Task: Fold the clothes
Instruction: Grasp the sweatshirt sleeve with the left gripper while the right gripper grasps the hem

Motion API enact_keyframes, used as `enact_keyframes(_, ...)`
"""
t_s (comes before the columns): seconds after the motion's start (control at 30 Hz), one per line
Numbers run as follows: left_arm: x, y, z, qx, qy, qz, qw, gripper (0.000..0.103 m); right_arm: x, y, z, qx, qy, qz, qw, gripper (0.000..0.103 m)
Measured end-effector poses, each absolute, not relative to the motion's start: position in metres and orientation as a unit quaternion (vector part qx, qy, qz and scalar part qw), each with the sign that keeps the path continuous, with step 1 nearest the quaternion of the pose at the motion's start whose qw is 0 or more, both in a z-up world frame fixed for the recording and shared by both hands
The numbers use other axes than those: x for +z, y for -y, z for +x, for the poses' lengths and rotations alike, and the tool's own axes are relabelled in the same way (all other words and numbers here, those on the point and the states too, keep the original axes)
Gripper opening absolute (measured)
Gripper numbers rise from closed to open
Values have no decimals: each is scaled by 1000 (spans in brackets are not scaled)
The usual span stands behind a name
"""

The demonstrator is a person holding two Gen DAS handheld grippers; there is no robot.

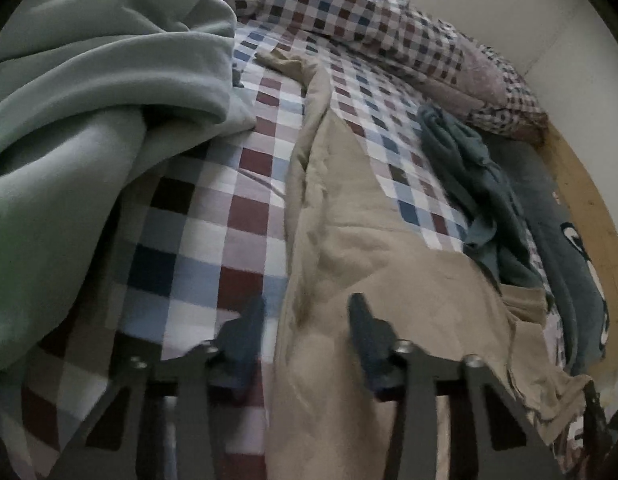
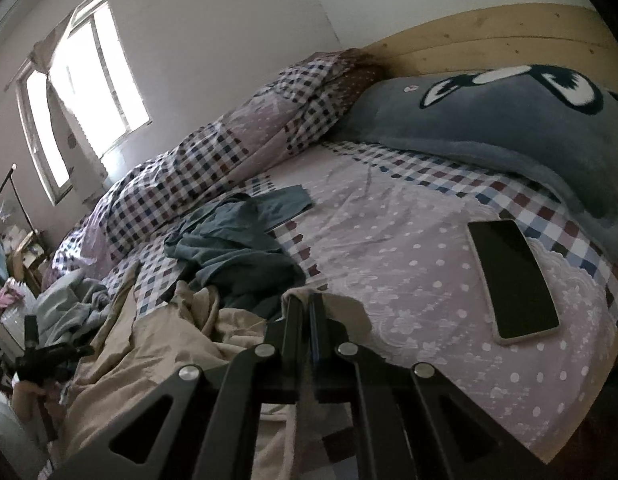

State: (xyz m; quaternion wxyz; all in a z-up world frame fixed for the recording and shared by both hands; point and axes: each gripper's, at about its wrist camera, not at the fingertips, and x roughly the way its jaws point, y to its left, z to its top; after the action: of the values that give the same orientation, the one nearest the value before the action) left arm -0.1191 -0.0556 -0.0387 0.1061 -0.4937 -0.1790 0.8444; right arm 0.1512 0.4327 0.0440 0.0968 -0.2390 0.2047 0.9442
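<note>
A beige garment (image 1: pixel 369 248) lies stretched along the checked bed sheet (image 1: pixel 213 208). My left gripper (image 1: pixel 307 312) is open just above the garment's near edge, its fingers apart over the cloth and the sheet. In the right wrist view the same beige garment (image 2: pixel 161 344) lies crumpled at lower left. My right gripper (image 2: pixel 307 304) is shut on the beige garment's edge, which wraps over the fingertips. A crumpled teal garment (image 2: pixel 237 248) lies beyond it; it also shows in the left wrist view (image 1: pixel 473 184).
A pale green blanket (image 1: pixel 89 100) is heaped on the left. A checked quilt (image 2: pixel 197 176) runs along the wall. A phone (image 2: pixel 509 276) lies on the lilac dotted cover. A grey cushion (image 2: pixel 489 116) leans on the wooden headboard (image 2: pixel 489 36). The other gripper (image 2: pixel 45 356) shows at far left.
</note>
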Motion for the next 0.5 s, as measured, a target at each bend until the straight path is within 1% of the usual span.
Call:
enact_keyframes(0.03, -39, 56, -121, 842, 182, -496, 107, 14, 45, -431, 150, 945, -203, -239, 95, 2)
enact_keyframes(0.07, -40, 56, -123, 838, 187, -502, 109, 3, 45, -429, 150, 945, -201, -239, 93, 2)
enact_keyframes(0.1, -37, 56, -123, 838, 187, -501, 108, 2, 46, -427, 149, 946, -199, -239, 91, 2)
enact_keyframes(0.23, -1, 59, -110, 864, 181, -454, 124, 1, 49, -419, 145, 948, -191, -239, 84, 2)
enact_keyframes(0.33, 42, 78, -100, 881, 205, -407, 125, 1, 50, -413, 143, 950, -185, -240, 78, 2)
enact_keyframes(0.5, 113, 127, -80, 902, 239, -343, 111, 0, 87, -406, 147, 961, -167, -213, 58, 1)
